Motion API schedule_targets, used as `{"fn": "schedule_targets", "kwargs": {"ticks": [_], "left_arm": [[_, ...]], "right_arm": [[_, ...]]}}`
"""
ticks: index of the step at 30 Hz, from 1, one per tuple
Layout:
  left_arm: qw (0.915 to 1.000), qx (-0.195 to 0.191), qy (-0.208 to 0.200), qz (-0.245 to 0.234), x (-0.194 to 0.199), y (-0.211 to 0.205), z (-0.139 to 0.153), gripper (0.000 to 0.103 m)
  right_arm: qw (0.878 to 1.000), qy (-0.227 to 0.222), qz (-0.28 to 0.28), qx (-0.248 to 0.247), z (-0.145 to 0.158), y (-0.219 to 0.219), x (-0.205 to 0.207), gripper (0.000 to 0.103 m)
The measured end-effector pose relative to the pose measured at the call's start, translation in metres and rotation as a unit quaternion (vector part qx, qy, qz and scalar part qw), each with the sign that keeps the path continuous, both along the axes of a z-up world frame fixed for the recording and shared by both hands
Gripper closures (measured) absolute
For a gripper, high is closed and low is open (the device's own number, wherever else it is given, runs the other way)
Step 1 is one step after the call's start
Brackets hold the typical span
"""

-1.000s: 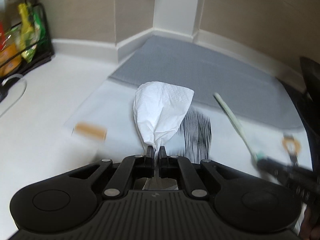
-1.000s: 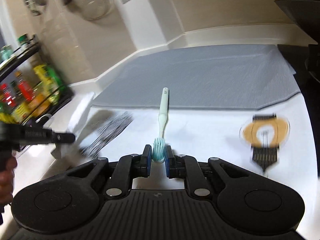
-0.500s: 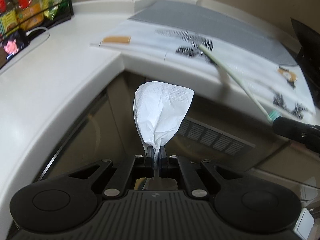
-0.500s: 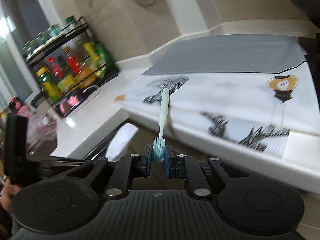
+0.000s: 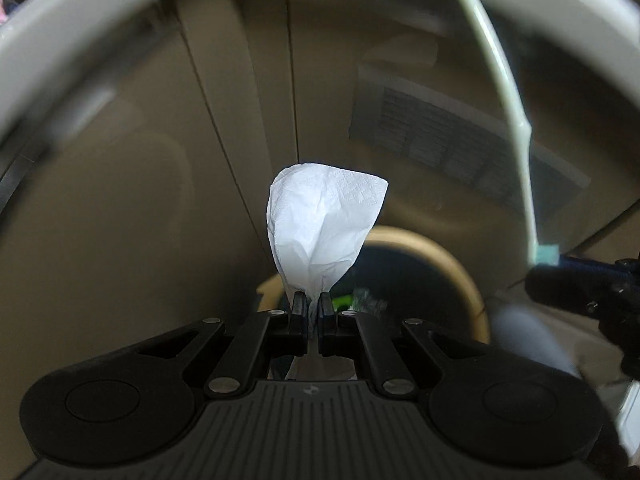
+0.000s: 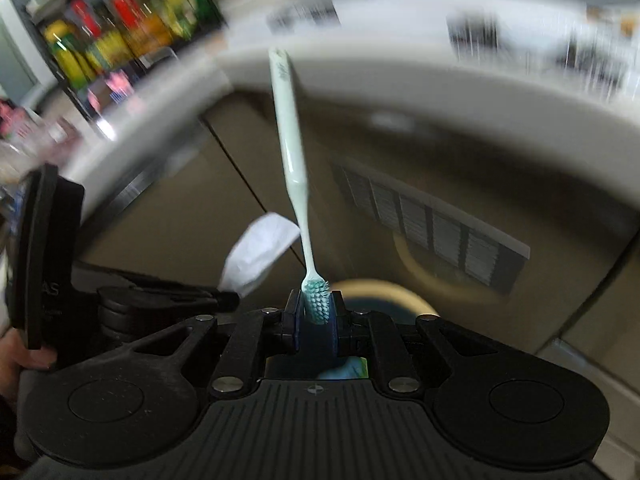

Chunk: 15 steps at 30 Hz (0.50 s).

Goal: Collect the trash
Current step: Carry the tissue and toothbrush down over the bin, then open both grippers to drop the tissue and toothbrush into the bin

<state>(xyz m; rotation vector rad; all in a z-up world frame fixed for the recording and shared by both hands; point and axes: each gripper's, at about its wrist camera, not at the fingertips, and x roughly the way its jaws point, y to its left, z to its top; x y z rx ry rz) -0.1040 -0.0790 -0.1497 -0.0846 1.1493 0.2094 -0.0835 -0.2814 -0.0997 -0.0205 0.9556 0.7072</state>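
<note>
My left gripper (image 5: 313,307) is shut on a crumpled white tissue (image 5: 322,224), which stands up from the jaws; the tissue also shows in the right wrist view (image 6: 260,254). My right gripper (image 6: 315,312) is shut on the bristle head of a pale green toothbrush (image 6: 292,148), handle pointing up and away. The toothbrush also shows in the left wrist view (image 5: 508,92). Both grippers hang below the counter edge, above a round bin with a tan rim (image 5: 460,272) and dark inside, partly hidden by the grippers. The bin also shows in the right wrist view (image 6: 408,296).
The white counter edge (image 5: 48,40) curves overhead. Beige cabinet fronts (image 5: 140,200) and a vent grille (image 5: 448,136) stand behind the bin. A rack of bottles (image 6: 120,36) sits on the counter at the upper left of the right wrist view.
Both grippers have dropped from counter height to below the counter edge, still holding the tissue and the toothbrush. The bin has come into view beneath them.
</note>
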Motion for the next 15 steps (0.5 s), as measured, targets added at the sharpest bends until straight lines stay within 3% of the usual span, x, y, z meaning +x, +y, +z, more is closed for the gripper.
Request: {"fn": "schedule_targets", "kwargs": {"ticks": [2,4,5,6,7,8,10,12,14,15], "left_arm": [[0.9996,-0.005,0.027,-0.003,0.007,-0.001,-0.027,0.086],[0.9987,-0.005,0.050,-0.007,0.012,-0.003,-0.051,0.045],[0.9985,0.001,0.054,-0.010,0.013,-0.005,-0.060,0.037],[0.9981,0.008,0.058,-0.018,0.014,-0.007,-0.067,0.017],[0.9972,0.015,0.070,-0.023,0.016,-0.009,-0.074,0.004],[0.9962,0.035,0.079,-0.014,0.018,-0.009,-0.078,0.004],[0.9959,0.038,0.081,-0.017,0.016,-0.006,-0.081,0.002],[0.9972,0.026,0.068,-0.012,0.014,-0.001,-0.076,0.000],[0.9981,0.026,0.056,-0.009,0.009,0.001,-0.068,0.000],[0.9981,0.024,0.057,-0.009,0.008,0.003,-0.065,0.000]], "right_arm": [[0.999,0.021,-0.008,-0.034,-0.028,0.005,0.007,0.088],[0.997,0.040,-0.016,-0.069,-0.058,0.011,0.015,0.088],[0.995,0.040,-0.015,-0.091,-0.072,0.016,0.018,0.086],[0.993,0.048,-0.007,-0.109,-0.086,0.020,0.021,0.085],[0.989,0.073,-0.001,-0.126,-0.100,0.024,0.027,0.070],[0.984,0.105,-0.007,-0.143,-0.112,0.025,0.033,0.052],[0.980,0.136,-0.017,-0.143,-0.119,0.022,0.039,0.043],[0.984,0.122,-0.023,-0.129,-0.110,0.016,0.036,0.039],[0.987,0.093,-0.031,-0.128,-0.096,0.010,0.030,0.021],[0.988,0.082,-0.036,-0.129,-0.089,0.008,0.027,0.020]]}}
